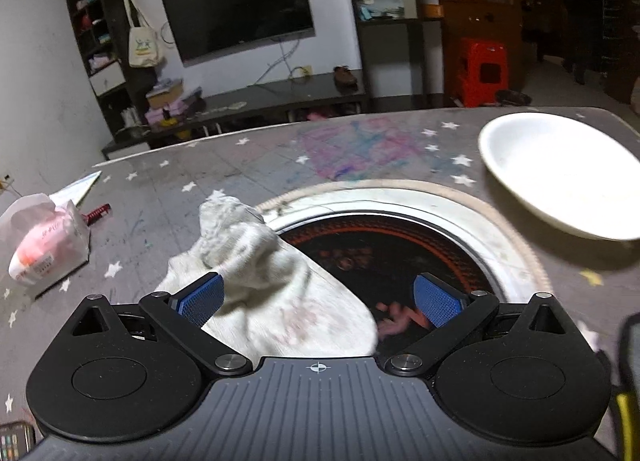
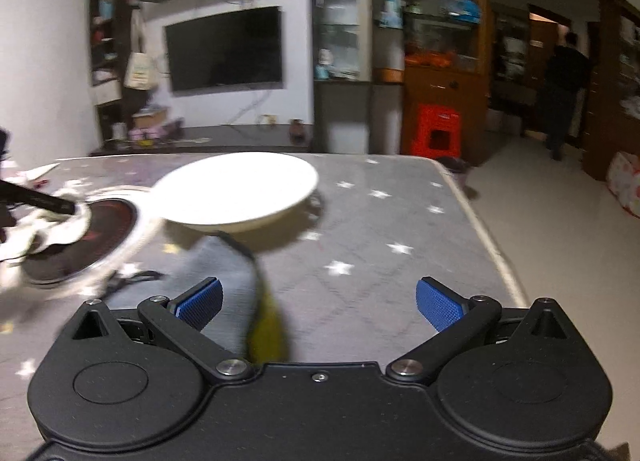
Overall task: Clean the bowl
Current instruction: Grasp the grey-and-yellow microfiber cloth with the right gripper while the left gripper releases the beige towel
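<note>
A white shallow bowl (image 1: pixel 560 177) sits on the grey star-patterned table, at the right in the left wrist view and ahead, centre-left, in the right wrist view (image 2: pixel 240 189). A crumpled whitish cloth (image 1: pixel 260 281) lies on the table, partly over a round black cooktop (image 1: pixel 400 249) set into it. My left gripper (image 1: pixel 320 297) is open, its fingers straddling the cloth's near part. My right gripper (image 2: pixel 320 301) is open and empty, short of the bowl. The cloth and the left gripper's finger show at the left in the right wrist view (image 2: pixel 60 217).
A tissue pack (image 1: pixel 44 245), a red comb-like item (image 1: pixel 98 213) and folded paper (image 1: pixel 80 189) lie at the table's left. A grey and yellow object (image 2: pixel 256 301) lies blurred below my right gripper. The table's right edge (image 2: pixel 480 229) drops to the floor.
</note>
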Motion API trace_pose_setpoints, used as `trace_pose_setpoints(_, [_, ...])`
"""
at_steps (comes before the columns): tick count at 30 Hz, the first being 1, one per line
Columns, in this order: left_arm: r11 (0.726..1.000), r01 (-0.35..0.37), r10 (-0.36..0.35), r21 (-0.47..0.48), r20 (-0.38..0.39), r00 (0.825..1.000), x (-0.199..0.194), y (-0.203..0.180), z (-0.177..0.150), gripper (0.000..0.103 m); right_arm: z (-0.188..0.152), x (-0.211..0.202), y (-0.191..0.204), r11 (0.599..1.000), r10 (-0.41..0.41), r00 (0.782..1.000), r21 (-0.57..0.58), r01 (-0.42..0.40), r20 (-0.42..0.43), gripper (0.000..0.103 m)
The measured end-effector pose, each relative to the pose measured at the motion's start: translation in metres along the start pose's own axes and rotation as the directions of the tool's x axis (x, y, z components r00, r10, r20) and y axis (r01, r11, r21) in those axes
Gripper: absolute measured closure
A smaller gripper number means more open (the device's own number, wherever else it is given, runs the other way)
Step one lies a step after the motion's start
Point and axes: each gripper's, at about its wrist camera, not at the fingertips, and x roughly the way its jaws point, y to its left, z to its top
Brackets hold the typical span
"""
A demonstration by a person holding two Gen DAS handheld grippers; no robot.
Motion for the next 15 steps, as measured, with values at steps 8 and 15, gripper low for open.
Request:
trace_pose_setpoints(8, [0.998,0.041,-0.041,-0.043,0.0,0.999,-0.032,-0.014,-0.006,0.005,0.007,0.013,0.049,0.983,0.172,0.984,-0.056,-0.174,-0.035,0.0])
trace_pose_setpoints(15, [0.986,0.153,-0.154,-0.065,-0.021,0.988,-0.036,-0.036,-0.001,0.031,0.008,0.039,0.072,0.98,0.183,0.979,-0.058,-0.188,-0.088,0.0])
